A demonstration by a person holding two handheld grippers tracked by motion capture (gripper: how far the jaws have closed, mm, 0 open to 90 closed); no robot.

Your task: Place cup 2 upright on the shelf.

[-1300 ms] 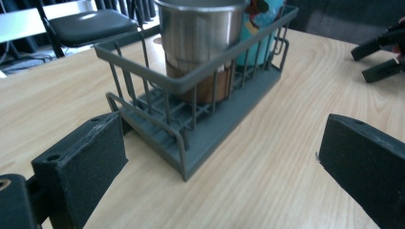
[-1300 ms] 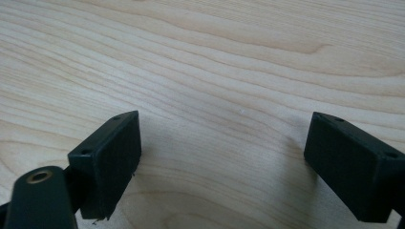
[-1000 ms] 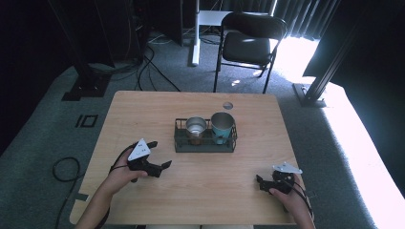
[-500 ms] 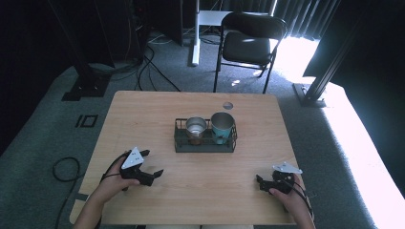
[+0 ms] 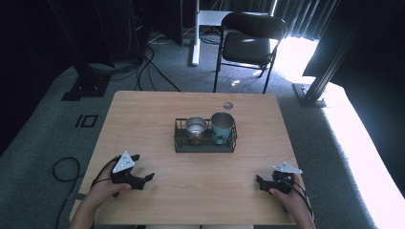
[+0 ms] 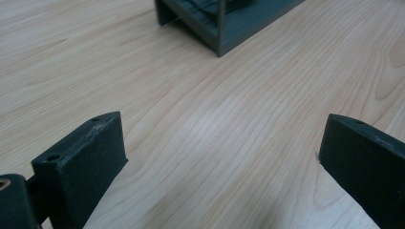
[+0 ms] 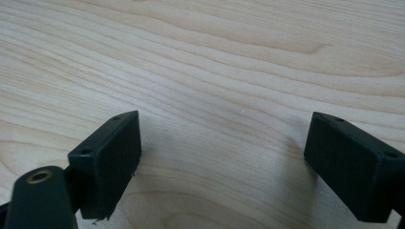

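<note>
High view: two cups (image 5: 196,127) (image 5: 222,124) (upright) in one rack (image 5: 204,143).

Bench (image 5: 143,119), seen from the near side: a rack (image 5: 205,143) at its middle, holding two cups side by side, the metal cup (image 5: 196,128) to the left and the taller cup (image 5: 222,125) to the right. A round hole (image 5: 228,105) in the bench behind the rack, toward the far edge. Left tool (image 5: 141,177) near the front left corner; right tool (image 5: 261,182) near the front right corner; the two well apart, rack between and behind. A chair (image 5: 248,43) on the floor beyond the far edge.
</note>
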